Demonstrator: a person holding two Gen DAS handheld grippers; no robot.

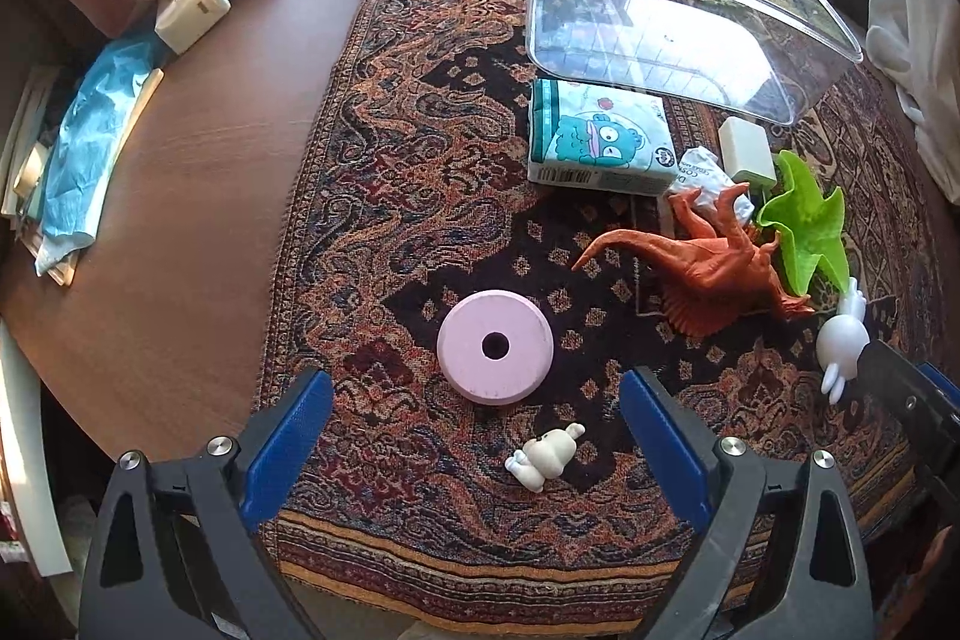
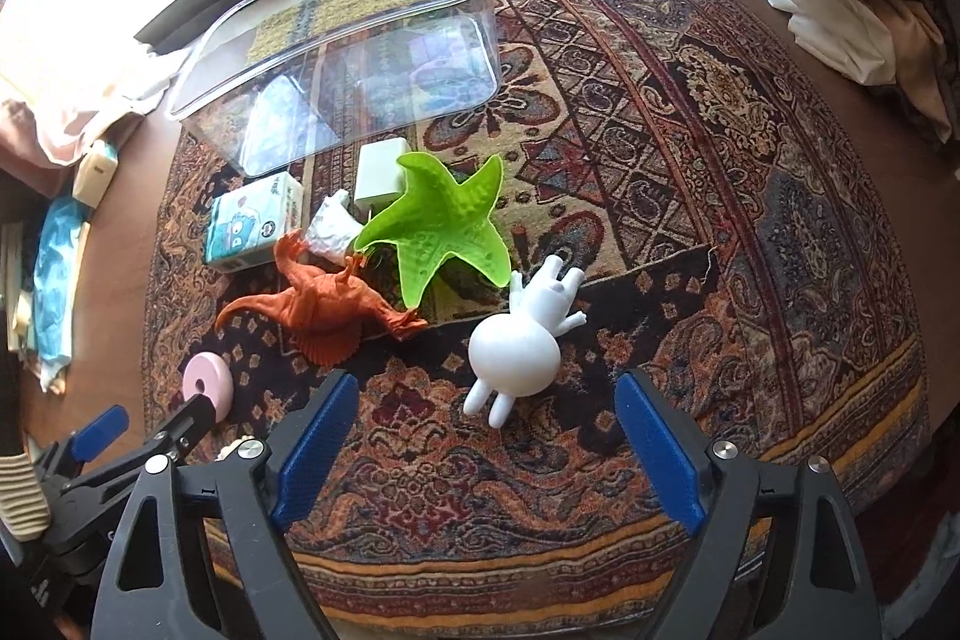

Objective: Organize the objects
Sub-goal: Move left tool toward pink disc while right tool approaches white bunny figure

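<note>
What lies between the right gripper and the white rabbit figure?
Only bare patterned rug. In the right wrist view, the right gripper stands open just short of the white rabbit figure, and nothing else lies in that stretch.

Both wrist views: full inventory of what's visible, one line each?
clear bin: 1, transparent, rug's far end by the window, nothing inside
tissue pack: 1, teal and white, in front of bin
charger block: 1, white, beside tissue pack
crumpled wrapper: 1, white, near dinosaur
dinosaur: 1, orange, on its side
starfish: 1, green, beside dinosaur
rabbit figure: 1, white, lying down
pink disc: 1, flat on rug
small figurine: 1, cream, near rug's front edge
rug: 1, patterned
left gripper: blue fingers, open
right gripper: blue fingers, open
</note>
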